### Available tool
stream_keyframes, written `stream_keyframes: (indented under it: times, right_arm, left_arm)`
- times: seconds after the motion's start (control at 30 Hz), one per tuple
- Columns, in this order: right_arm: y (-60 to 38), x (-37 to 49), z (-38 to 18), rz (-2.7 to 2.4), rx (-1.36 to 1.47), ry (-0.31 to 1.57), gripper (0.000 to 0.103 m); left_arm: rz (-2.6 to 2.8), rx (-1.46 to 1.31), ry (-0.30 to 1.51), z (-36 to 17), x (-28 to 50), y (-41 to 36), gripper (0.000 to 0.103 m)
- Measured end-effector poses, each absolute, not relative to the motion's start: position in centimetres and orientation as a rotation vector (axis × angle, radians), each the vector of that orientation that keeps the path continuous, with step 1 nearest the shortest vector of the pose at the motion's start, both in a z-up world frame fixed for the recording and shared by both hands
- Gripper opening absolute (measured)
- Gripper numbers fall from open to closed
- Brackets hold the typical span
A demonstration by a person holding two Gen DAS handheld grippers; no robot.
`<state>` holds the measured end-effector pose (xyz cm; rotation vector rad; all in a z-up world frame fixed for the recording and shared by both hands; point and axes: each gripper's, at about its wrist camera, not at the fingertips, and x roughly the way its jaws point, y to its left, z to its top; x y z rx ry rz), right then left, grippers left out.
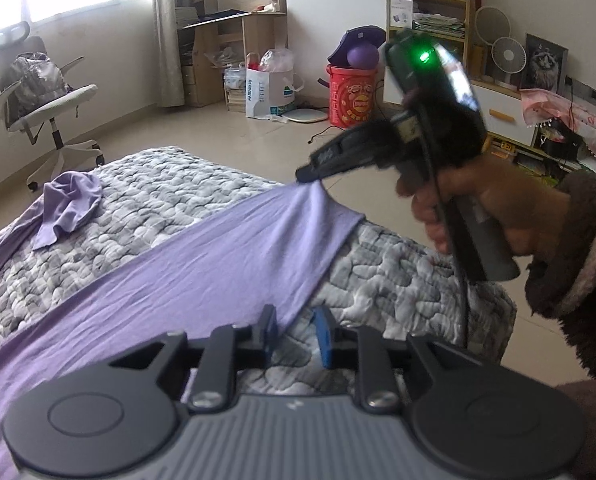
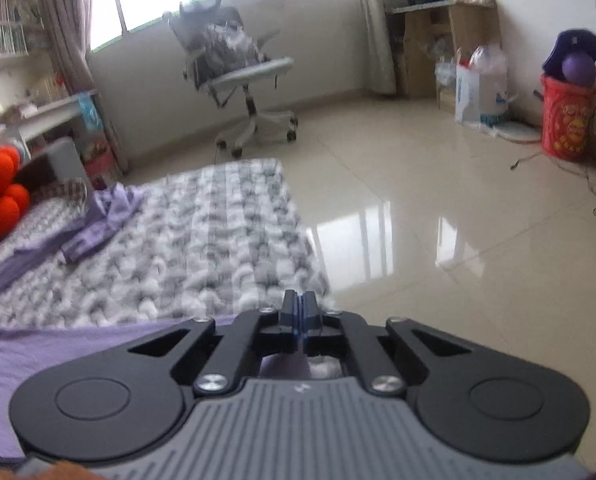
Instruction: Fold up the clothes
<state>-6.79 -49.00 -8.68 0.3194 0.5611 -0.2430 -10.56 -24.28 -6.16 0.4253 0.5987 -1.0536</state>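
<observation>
Left wrist view: your right gripper pinches smooth lilac cloth over the pebbly quilt; left gripper parted, swivel chair upper left.

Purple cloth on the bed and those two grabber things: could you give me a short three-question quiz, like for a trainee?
1. True or false: the right gripper pinches the purple garment and lifts its edge.
2. The left gripper is: A) open B) shut on the cloth.
3. What lies under the garment?

Key: 1 true. 2 A. 3 the grey patterned quilt.
</observation>
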Motion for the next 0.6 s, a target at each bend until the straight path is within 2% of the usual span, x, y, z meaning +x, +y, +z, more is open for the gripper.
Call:
stream_keyframes:
  times: [0.07,0.13,0.23,0.3,0.6]
  right_arm:
    - [-48.8,-6.7,-8.9,-0.230,0.332,0.567,0.005]
    - [-48.8,-7.0,-8.5,-0.227,0.350,0.551,0.014]
    - [-48.3,-7.1,-7.7,-0.209,0.348,0.537,0.018]
    - [-47.8,-7.3,-7.0,-0.198,0.331,0.526,0.042]
    - [-43.9,-7.0,-4.5,-0.084,0.292,0.514,0.044]
  left_arm:
    - [-1.039,0.420,0.599,-5.8,-10.4,-23.9,0.026]
    - [-1.025,0.414,0.600,-5.5,-10.3,-23.5,0.027]
    - [-1.004,0.406,0.601,-4.9,-10.1,-23.0,0.030]
    - [-0.989,0.401,0.601,-4.6,-10.0,-22.6,0.033]
    - [-0.832,0.368,0.594,-2.7,-8.6,-19.3,0.047]
